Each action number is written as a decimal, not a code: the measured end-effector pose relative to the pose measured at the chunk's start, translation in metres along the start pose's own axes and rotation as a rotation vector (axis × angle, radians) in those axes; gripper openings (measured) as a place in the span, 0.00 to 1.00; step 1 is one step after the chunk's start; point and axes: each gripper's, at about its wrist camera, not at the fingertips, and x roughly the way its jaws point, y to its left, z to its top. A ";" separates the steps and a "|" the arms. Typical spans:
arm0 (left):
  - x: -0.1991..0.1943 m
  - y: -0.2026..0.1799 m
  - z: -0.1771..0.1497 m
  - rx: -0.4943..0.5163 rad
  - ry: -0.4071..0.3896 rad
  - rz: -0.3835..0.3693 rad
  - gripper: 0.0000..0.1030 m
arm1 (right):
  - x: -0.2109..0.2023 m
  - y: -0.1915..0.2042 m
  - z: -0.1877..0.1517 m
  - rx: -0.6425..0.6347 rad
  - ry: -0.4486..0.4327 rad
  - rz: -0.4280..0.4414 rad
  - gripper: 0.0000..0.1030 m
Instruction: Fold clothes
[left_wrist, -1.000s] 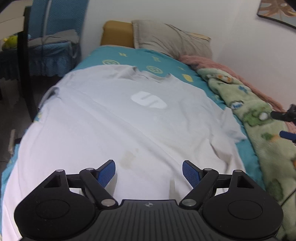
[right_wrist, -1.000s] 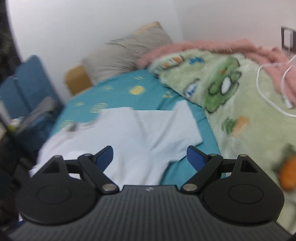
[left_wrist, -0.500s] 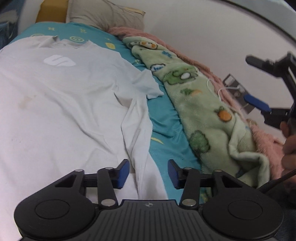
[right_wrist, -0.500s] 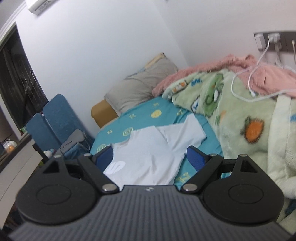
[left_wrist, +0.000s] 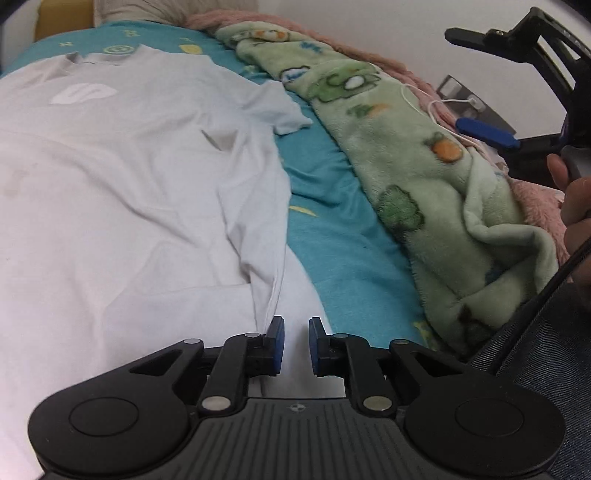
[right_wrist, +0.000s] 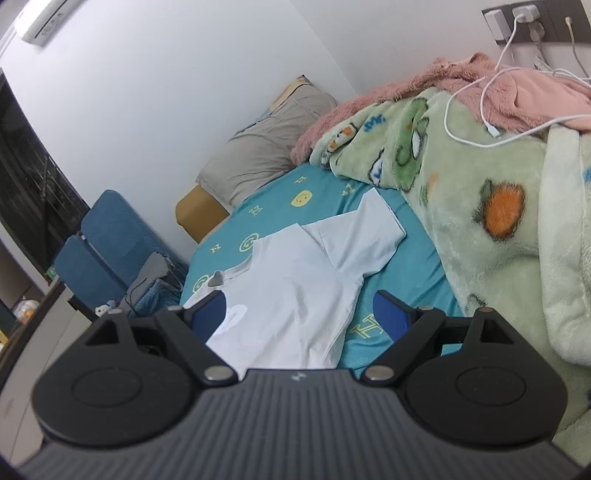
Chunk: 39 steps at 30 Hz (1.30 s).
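Observation:
A white T-shirt (left_wrist: 129, 166) with a pale chest logo lies spread face up on the teal bedsheet (left_wrist: 332, 229), collar toward the pillow. My left gripper (left_wrist: 296, 345) hovers low over the shirt's right bottom corner. Its blue pads stand a narrow gap apart, and the hem edge runs up to the left pad. In the right wrist view the T-shirt (right_wrist: 295, 280) lies farther off, below my right gripper (right_wrist: 299, 314). The right gripper is wide open with nothing between its fingers. The right gripper (left_wrist: 454, 79) also shows in the air at the upper right of the left wrist view.
A green fleece blanket (left_wrist: 424, 177) and a pink blanket (right_wrist: 406, 88) are heaped along the wall side. A white charging cable (right_wrist: 476, 110) trails from wall sockets (right_wrist: 532, 18). A grey pillow (right_wrist: 269, 147) lies at the head. Blue chairs (right_wrist: 107, 240) stand beside the bed. A hand (left_wrist: 576, 199) grips the right tool.
My left gripper has swung from the shirt's middle to its right bottom corner and narrowed from wide open to a small gap. The right gripper has risen and pulled back from the bed.

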 end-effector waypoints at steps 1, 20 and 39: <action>-0.003 -0.003 0.000 0.014 -0.015 -0.003 0.23 | 0.000 -0.001 0.000 0.007 0.002 0.003 0.85; -0.016 -0.004 -0.002 -0.031 0.009 0.130 0.26 | 0.008 -0.005 -0.001 0.025 0.062 0.032 0.85; -0.003 -0.027 -0.015 0.050 0.114 -0.112 0.27 | 0.016 -0.012 -0.002 0.076 0.115 0.058 0.85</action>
